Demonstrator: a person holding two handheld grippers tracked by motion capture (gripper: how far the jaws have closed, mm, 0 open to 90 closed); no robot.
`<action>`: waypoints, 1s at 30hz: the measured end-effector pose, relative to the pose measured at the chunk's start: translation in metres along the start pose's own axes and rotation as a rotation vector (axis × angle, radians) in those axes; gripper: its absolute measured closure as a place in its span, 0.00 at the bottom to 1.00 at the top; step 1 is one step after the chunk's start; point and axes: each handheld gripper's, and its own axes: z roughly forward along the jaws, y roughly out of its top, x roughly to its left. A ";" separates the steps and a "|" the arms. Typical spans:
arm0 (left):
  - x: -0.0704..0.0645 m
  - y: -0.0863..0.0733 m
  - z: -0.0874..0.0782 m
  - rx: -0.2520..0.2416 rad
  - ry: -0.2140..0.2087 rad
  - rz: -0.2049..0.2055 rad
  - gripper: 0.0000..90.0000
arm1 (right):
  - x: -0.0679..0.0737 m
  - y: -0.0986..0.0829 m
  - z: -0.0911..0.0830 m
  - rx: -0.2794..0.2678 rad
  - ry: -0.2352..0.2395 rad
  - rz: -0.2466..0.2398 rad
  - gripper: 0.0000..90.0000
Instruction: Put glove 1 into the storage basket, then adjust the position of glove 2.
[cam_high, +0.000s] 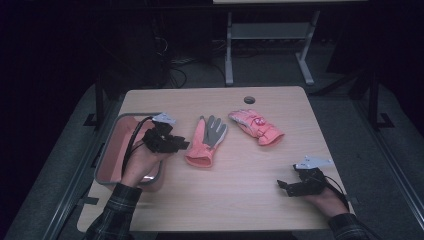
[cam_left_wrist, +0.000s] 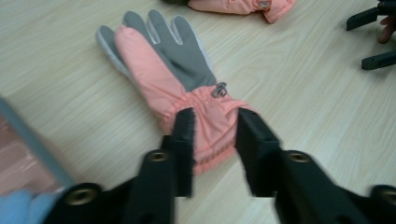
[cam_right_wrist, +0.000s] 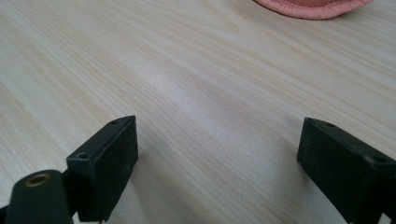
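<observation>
- High view: the left gripper (cam_high: 176, 145) hangs just left of the cuff of a pink and grey glove (cam_high: 207, 140) that lies flat near the middle of the wooden surface (cam_high: 250, 190). A second pink glove (cam_high: 256, 126) lies to its right, apart from it. A grey tray (cam_high: 107, 150) with a pink inside sits at the surface's left edge, under the left hand. The right gripper (cam_high: 286, 186) rests low near the right front edge, well apart from both gloves.
- Left gripper view: its fingers (cam_left_wrist: 184, 144) are spread around the glove's (cam_left_wrist: 177, 79) gathered cuff, one on each side, not yet pinching it.
- Right gripper view: the fingers (cam_right_wrist: 105, 163) are spread wide over bare wood, holding nothing; a pink glove edge (cam_right_wrist: 313, 7) shows at the top.
</observation>
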 end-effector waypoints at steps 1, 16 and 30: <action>0.000 0.000 0.000 0.000 0.000 0.000 0.89 | 0.000 0.000 0.000 0.000 0.000 0.000 0.13; -0.012 0.011 0.055 0.135 0.029 0.039 0.99 | 0.000 0.000 0.000 0.000 0.000 0.000 0.13; -0.018 0.013 0.084 0.222 0.034 0.049 1.00 | 0.000 0.000 0.000 0.000 0.001 -0.001 0.13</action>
